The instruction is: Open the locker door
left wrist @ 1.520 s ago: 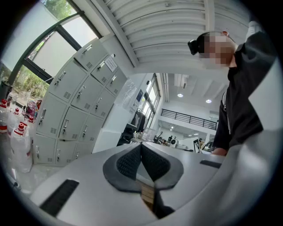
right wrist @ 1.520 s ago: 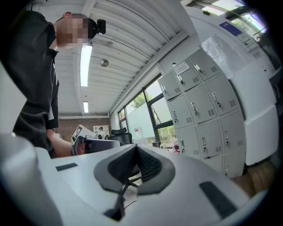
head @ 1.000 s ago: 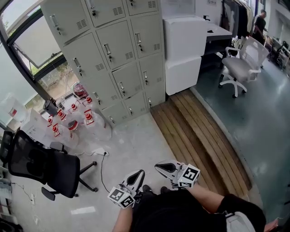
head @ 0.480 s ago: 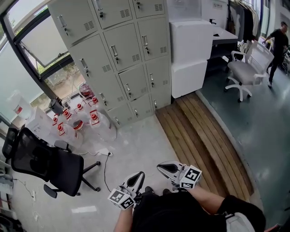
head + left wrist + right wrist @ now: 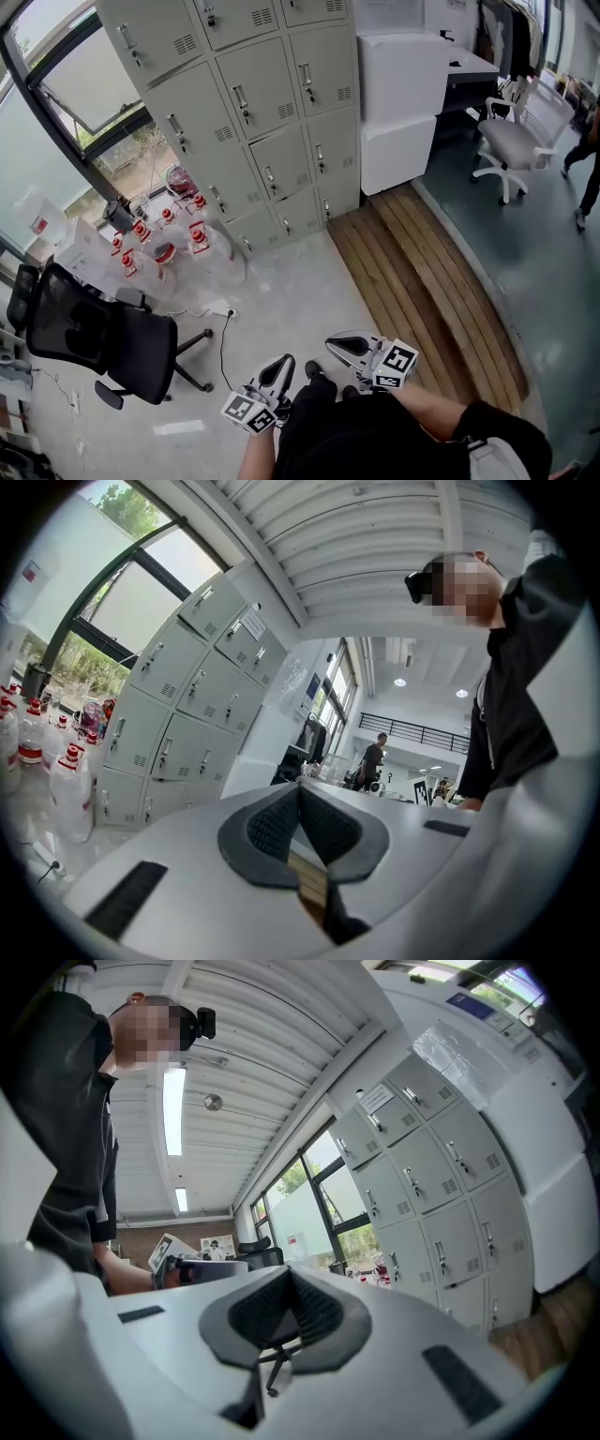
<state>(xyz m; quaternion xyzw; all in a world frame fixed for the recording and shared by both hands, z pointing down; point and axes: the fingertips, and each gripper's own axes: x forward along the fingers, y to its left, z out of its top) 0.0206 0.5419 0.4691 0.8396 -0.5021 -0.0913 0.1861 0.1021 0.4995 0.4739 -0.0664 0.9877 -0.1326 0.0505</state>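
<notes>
Since a second ago the passer-by (image 5: 590,178) at far right has walked nearer, reaching the right edge, while both claws stay low by the wearer's body. On the left claw (image 5: 282,362) and the right claw (image 5: 334,344) the jaws are pressed together, empty. Far left, the grey locker bank (image 5: 281,159) stands upright, with its doors (image 5: 258,89) all shut and facing near right. The handles (image 5: 242,97) run vertically, well apart from both claws.

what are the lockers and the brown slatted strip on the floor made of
The lockers look like painted sheet metal: flat pale grey-beige doors with pressed vent slots and shiny handles. The strip looks like wood: brown parallel boards with dark gaps, though a wood-look composite is possible.
</notes>
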